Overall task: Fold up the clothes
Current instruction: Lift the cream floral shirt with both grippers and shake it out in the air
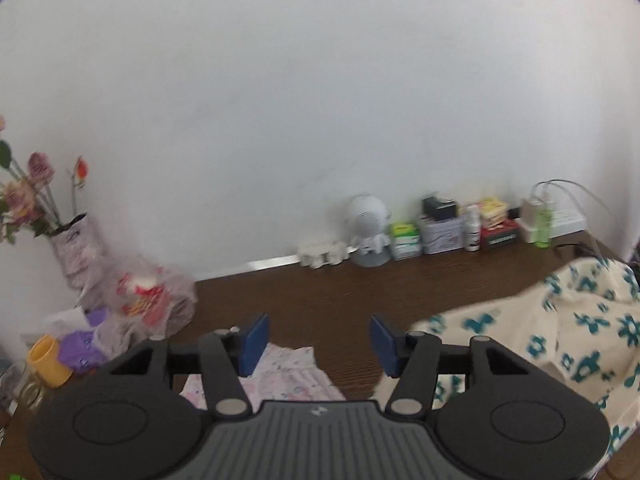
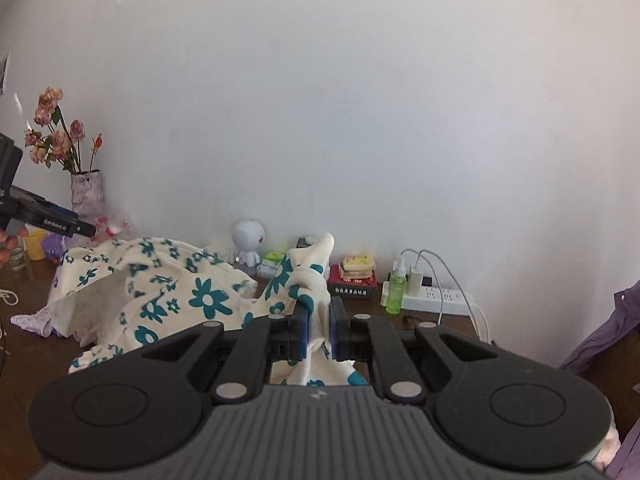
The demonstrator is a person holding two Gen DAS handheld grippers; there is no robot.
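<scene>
Right gripper (image 2: 319, 330) clamped on cream teal-flowered cotton garment (image 2: 172, 292); left gripper (image 1: 316, 344) jaws apart, holding nothing.
Garment heaped on dark wooden table (image 1: 340, 292), bunched end lifted; small pink printed cloth (image 1: 288, 376) lies below left gripper.

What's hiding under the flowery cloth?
A pale purple garment pokes out from under the flowered cloth's left edge on the brown table. The cloth covers the rest, so anything else underneath stays hidden.
</scene>
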